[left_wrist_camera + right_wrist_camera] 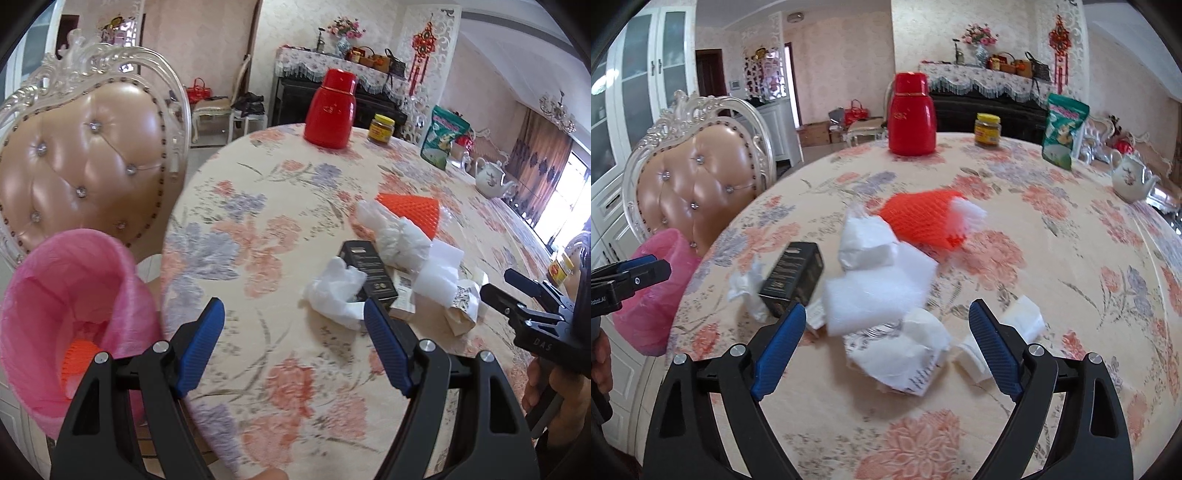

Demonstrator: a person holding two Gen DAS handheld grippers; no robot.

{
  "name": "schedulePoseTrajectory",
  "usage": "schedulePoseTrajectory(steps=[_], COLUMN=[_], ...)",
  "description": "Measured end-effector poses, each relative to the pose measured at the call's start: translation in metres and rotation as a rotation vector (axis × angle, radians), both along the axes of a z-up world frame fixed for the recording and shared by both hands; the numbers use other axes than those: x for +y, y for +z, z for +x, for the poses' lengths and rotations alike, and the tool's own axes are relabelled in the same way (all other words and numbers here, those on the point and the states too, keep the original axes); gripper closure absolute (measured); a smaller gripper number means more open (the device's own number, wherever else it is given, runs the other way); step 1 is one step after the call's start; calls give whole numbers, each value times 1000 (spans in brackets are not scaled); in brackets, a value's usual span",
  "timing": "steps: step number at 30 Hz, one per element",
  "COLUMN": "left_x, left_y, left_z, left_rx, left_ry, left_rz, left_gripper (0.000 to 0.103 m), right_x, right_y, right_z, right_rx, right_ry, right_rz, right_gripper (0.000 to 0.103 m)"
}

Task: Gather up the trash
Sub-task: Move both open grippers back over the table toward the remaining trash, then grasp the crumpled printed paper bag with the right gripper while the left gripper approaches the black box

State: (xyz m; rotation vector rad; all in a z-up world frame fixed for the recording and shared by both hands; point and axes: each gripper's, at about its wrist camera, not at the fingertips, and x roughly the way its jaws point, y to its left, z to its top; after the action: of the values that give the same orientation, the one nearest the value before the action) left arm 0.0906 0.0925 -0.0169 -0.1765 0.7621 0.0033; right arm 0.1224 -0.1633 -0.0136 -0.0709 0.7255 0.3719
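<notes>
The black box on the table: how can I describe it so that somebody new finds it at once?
Start from the round table with the floral cloth and look at the pile of trash near its front edge. At the left of the pile, beside a crumpled white tissue, lies the black box. It is the only dark, straight-edged thing among white scraps.

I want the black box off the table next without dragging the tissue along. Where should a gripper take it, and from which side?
Grip the black box across its two long narrow sides, near the far end, coming down from above. It lies flat and slanted on the table, and its near end sits against the crumpled tissue and white foam; the far end looks clear. The left gripper is open and probably the closer one.
</notes>
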Motion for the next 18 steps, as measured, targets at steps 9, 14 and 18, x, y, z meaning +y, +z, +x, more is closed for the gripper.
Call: schedulePoseTrajectory(steps=[9,14,18], left_x=[-26,-44,-53], left_y=[-24,-23,-21], left_z=[32,41,48], left_rx=[51,40,34], left_ry=[-35,-73,-90], left_rz=[-24,-19,-20], left_gripper=[38,39,47], right_x=[-17,-14,-6], right_y=[-15,-22,-30], right_z=[10,12,13], right_rx=[34,57,76], right_ry=[-43,-17,13], right_rz=[-37,-46,-68], right_gripper=[19,19,19])
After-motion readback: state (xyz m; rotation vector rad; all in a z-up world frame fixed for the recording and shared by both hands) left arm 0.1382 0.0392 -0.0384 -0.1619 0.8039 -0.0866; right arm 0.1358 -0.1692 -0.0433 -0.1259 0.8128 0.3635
